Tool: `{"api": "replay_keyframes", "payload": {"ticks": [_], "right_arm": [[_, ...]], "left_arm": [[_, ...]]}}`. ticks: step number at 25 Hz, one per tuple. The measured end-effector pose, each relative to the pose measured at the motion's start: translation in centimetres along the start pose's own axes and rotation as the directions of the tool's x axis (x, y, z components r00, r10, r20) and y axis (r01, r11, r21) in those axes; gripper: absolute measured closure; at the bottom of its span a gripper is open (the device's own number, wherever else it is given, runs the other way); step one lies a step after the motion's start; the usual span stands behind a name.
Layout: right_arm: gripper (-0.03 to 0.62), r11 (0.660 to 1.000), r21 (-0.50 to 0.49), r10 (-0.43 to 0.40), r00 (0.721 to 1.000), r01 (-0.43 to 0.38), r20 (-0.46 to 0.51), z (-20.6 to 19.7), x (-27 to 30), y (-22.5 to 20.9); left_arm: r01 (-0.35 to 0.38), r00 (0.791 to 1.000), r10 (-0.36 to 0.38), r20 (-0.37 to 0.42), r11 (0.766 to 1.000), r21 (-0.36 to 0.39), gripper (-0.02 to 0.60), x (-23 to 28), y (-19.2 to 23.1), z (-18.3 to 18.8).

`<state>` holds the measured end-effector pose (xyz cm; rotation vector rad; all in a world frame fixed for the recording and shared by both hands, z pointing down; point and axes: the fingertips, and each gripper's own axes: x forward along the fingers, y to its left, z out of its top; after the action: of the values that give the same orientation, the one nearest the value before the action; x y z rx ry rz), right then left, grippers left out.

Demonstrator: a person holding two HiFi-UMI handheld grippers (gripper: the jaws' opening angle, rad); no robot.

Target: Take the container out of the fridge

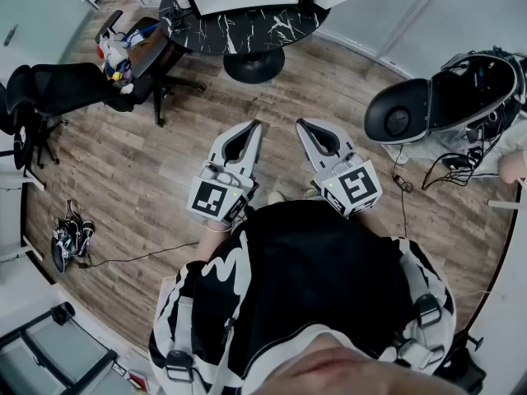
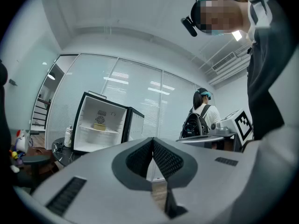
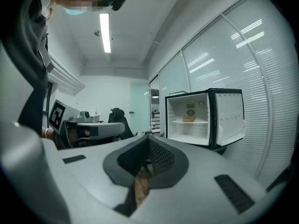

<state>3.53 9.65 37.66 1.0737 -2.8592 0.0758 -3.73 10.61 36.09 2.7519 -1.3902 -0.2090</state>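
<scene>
Since the small black fridge with a white interior (image 3: 202, 118) already stands with its door (image 3: 229, 116) swung open, access is done; everything else of the task is left, as I judge it. The low round yellow container (image 3: 188, 119) sits on the upper shelf inside, untouched. Approach, grasp and withdrawal are all outstanding. Left tongs (image 1: 255, 127): grey jaws together, ribbed pads meeting at the tips, nothing between them. Right tongs (image 1: 301, 125): same state, jaws closed on nothing. Both are held side by side in front of the person's chest, above wood-plank floor (image 1: 123, 179), well apart from the fridge. In the head view a white box at 12 o'clock from the 2 tongs, on the round black marbled table (image 1: 247, 27), is probably that fridge; the container is not visible there. In the left gripper view the container (image 2: 99, 126) lies at about 9 o'clock from the jaw tips, slightly high. In the right gripper view it lies at about 2 o'clock from the tips. Neither tool points straight at it; both must open before any grasp.
</scene>
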Motion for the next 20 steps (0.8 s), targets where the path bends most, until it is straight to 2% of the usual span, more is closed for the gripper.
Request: {"api": "replay_keyframes", "payload": {"ticks": [14,20], "right_arm": [[0.583,0.999,-0.038,-0.018,1.0,0.018,-0.006,-0.14,-0.6,1.11],[0.583,0.999,-0.045,-0.014,1.0,0.014,-0.002,0.29,-0.43,1.04]], "left_arm": [[0.013,1.0,-0.013,0.006,0.999,0.039,0.572,-1.28,-0.75,0.38],[0.02,1.0,-0.02,0.007,0.999,0.029,0.572,-0.9,-0.79,0.43]]}}
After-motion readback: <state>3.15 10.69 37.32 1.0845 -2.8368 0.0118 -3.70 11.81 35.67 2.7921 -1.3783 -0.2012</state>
